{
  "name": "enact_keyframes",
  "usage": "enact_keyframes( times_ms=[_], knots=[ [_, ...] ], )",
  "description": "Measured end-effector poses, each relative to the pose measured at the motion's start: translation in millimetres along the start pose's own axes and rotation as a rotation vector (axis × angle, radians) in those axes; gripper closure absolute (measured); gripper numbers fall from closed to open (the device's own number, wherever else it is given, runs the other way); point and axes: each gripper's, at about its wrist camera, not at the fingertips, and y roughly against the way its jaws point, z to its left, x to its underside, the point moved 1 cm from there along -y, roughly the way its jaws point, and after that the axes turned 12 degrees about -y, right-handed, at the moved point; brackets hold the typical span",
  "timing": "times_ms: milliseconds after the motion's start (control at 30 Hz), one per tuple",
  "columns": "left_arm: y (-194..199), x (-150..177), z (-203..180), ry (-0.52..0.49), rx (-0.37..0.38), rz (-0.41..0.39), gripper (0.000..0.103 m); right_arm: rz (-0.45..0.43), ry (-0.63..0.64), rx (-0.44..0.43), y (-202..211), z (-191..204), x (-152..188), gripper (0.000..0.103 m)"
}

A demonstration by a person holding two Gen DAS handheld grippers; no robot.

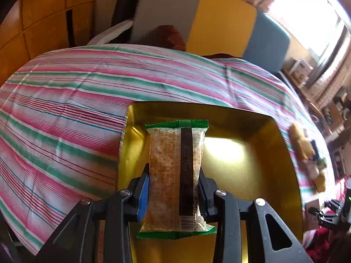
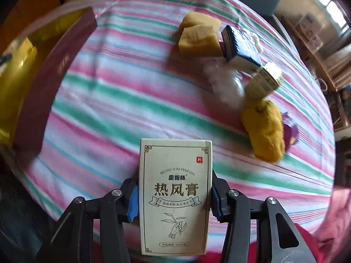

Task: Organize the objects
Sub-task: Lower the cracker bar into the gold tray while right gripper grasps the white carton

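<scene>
Gold-lined box (image 1: 252,131) open on the striped cloth (image 1: 65,109), dark red outside (image 2: 50,83) as seen from the right wrist view; inner floor bare and glaring in the light, nothing resting in it as far as the view reaches.

Above that box, left gripper (image 1: 175,176) clenched on a snack packet (image 1: 175,175) with green crimped ends. Packet pinched across its width near the lower half, long axis running straight out along the fingers, far end pointing toward the box's back wall, near end hanging back between the black arms.

Right gripper (image 2: 175,194) grasping a cream carton (image 2: 175,195) with gold print, blue pads pressed to both side faces. Carton upright in the view, long axis along the fingers, printed face toward the camera, top edge pointing out over the cloth, apart from the box at far left.

Beyond the carton, a loose cluster on the cloth: two yellow sponges (image 2: 199,35), a blue-and-white carton (image 2: 241,46), a gold-capped box (image 2: 263,81), something white and blurred, possibly wadding (image 2: 226,85), and a mustard yarn ball (image 2: 265,131).
</scene>
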Motion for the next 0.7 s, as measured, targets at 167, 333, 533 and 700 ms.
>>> enact_keyframes(
  times_ms=[167, 333, 533, 700],
  knots=[
    [-22.5, -14.0, -0.9, -0.009, -0.062, 0.019, 0.067, -0.084, -0.11, -0.101, -6.5, -7.9, -6.4, 0.052],
    [-44.9, -23.4, -1.3, -0.032, -0.147, 0.043, 0.067, -0.125, -0.095, -0.096, -4.3, -9.3, -5.6, 0.052],
    [-52.0, -32.4, -9.7, -0.092, -0.194, 0.049, 0.053, -0.142, -0.072, -0.087, -3.8, -7.5, -9.9, 0.052],
    [-24.1, -30.0, -13.6, -0.09, -0.201, 0.001, 0.043, -0.145, -0.064, -0.088, -8.8, -2.3, -13.9, 0.052]
  ],
)
